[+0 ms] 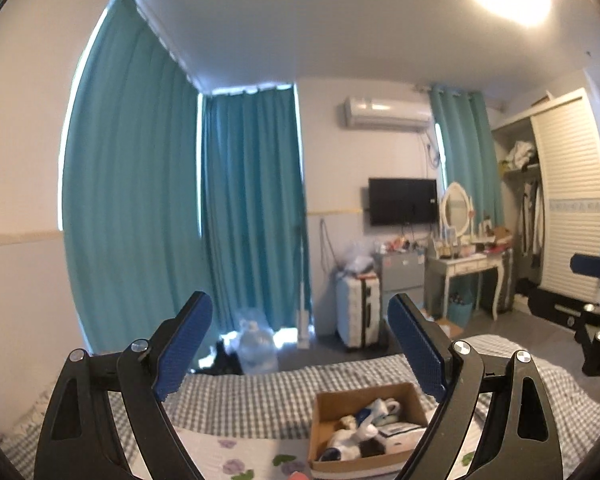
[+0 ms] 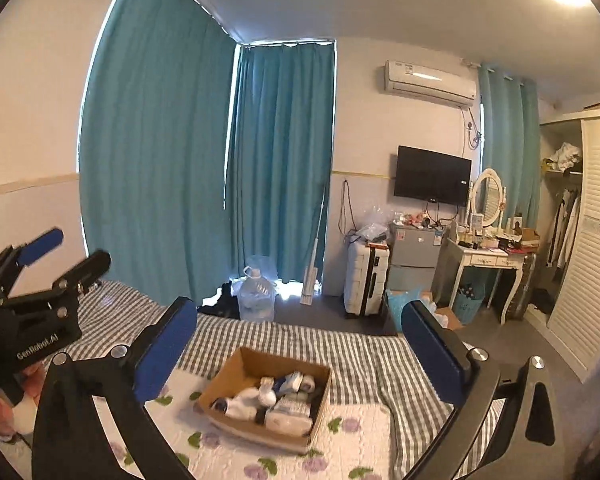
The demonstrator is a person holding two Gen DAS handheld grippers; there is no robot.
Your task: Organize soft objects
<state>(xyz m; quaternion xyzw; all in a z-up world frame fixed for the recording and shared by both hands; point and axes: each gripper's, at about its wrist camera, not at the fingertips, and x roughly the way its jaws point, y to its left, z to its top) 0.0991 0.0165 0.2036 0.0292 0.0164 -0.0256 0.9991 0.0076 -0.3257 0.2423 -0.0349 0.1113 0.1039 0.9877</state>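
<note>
A brown cardboard box (image 2: 236, 372) sits on the bed and holds several rolled soft items, mostly white and blue socks (image 2: 272, 400). It also shows in the left wrist view (image 1: 324, 412) with the socks (image 1: 364, 428) inside. My left gripper (image 1: 300, 344) is open and empty, held above the bed and behind the box. My right gripper (image 2: 300, 352) is open and empty, raised above the box. The left gripper also shows at the left edge of the right wrist view (image 2: 64, 252).
The bed has a grey checked sheet (image 2: 360, 352) and a white floral quilt (image 2: 348, 440). Beyond it stand teal curtains (image 2: 172, 160), a water jug (image 2: 256, 292), a white suitcase (image 2: 366, 280), a dressing table (image 2: 492, 260) and a wardrobe (image 2: 588, 240).
</note>
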